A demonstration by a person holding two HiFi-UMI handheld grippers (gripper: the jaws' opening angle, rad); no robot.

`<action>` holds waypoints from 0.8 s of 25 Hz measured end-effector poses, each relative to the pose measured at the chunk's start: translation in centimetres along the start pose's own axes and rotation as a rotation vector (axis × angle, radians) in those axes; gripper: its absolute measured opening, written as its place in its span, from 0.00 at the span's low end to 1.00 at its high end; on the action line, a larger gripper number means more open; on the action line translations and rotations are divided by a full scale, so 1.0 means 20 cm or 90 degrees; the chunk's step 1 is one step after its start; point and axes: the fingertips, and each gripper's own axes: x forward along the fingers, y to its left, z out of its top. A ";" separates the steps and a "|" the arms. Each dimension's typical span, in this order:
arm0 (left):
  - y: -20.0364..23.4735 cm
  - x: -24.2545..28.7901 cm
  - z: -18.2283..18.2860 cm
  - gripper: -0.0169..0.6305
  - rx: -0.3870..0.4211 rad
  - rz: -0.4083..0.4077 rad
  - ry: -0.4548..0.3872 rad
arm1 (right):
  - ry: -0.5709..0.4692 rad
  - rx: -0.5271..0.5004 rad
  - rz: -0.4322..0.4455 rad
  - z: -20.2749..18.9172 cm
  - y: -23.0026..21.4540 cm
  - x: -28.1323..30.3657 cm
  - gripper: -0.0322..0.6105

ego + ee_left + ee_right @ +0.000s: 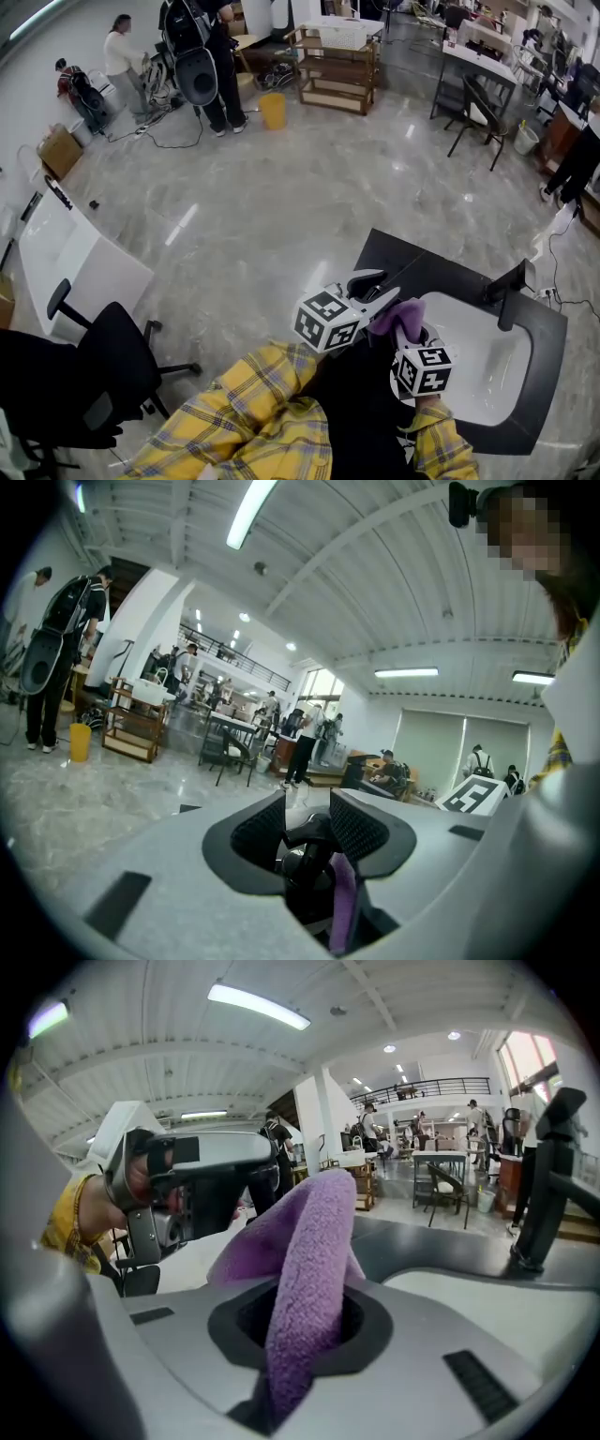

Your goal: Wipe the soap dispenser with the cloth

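Observation:
My left gripper [375,298] is shut on the black soap dispenser [364,281], held up over the black countertop [431,267] beside the white sink [492,375]. In the left gripper view the ribbed pads [361,829] press on the dispenser's black top [302,853], and a strip of purple cloth [342,902] hangs just below. My right gripper [405,330] is shut on the purple cloth [398,315], right next to the dispenser. In the right gripper view the cloth [309,1241] rises folded from between the jaws and hides the dispenser. The left gripper's body [202,1185] shows behind it.
A black faucet [511,286] stands at the sink's far side, also in the right gripper view as a faucet [548,1176] at right. A black office chair [103,366] and a white desk [75,262] are at left. People, a yellow bin [273,110] and a wooden shelf [337,70] stand far back.

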 end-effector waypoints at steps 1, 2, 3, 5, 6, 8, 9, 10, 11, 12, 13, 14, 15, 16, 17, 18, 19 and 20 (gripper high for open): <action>0.00 0.00 0.00 0.24 -0.001 -0.001 0.000 | 0.001 -0.003 0.006 0.00 0.00 0.00 0.11; 0.00 0.00 0.00 0.24 -0.002 -0.002 0.000 | 0.002 -0.004 0.010 0.00 0.00 0.00 0.11; 0.00 0.00 0.00 0.24 -0.003 -0.003 0.000 | 0.005 -0.005 0.013 0.00 0.00 0.01 0.11; 0.00 0.00 -0.01 0.24 -0.005 -0.004 0.000 | 0.014 -0.010 0.016 0.00 0.00 0.02 0.11; 0.00 0.00 -0.01 0.24 -0.006 -0.004 0.000 | 0.019 -0.013 0.016 -0.01 0.00 0.02 0.11; 0.00 0.01 -0.01 0.24 -0.008 -0.006 0.001 | 0.029 -0.019 0.016 -0.01 -0.01 0.03 0.11; 0.00 0.01 -0.01 0.24 -0.009 -0.007 0.002 | 0.035 -0.021 0.015 -0.01 -0.01 0.03 0.11; 0.00 0.01 -0.01 0.24 -0.009 -0.009 0.002 | 0.043 -0.022 0.015 -0.02 -0.01 0.03 0.11; 0.00 0.01 -0.01 0.24 -0.009 -0.011 0.002 | 0.051 -0.022 0.016 -0.03 -0.01 0.04 0.11; 0.00 0.01 -0.01 0.24 -0.011 -0.014 0.003 | 0.060 -0.020 0.018 -0.03 0.00 0.04 0.11; 0.00 0.01 -0.01 0.24 -0.012 -0.019 0.004 | 0.068 -0.019 0.021 -0.04 0.00 0.04 0.11; 0.00 0.01 -0.01 0.24 -0.014 -0.024 0.006 | 0.076 -0.018 0.024 -0.05 0.01 0.04 0.11; 0.00 0.01 0.00 0.23 -0.015 -0.030 0.008 | 0.085 -0.018 0.027 -0.06 0.02 0.05 0.11; 0.00 0.01 0.00 0.23 -0.015 -0.035 0.011 | 0.093 -0.019 0.030 -0.08 0.03 0.05 0.11; 0.00 0.01 0.00 0.23 -0.013 -0.040 0.013 | 0.100 -0.021 0.032 -0.09 0.04 0.06 0.11; 0.00 0.01 0.00 0.23 -0.012 -0.044 0.016 | 0.106 -0.022 0.034 -0.10 0.05 0.06 0.11; 0.00 0.00 0.00 0.23 -0.012 -0.048 0.018 | 0.110 -0.023 0.035 -0.10 0.05 0.06 0.11; 0.00 0.00 0.00 0.23 -0.012 -0.051 0.020 | 0.115 -0.022 0.037 -0.11 0.06 0.06 0.11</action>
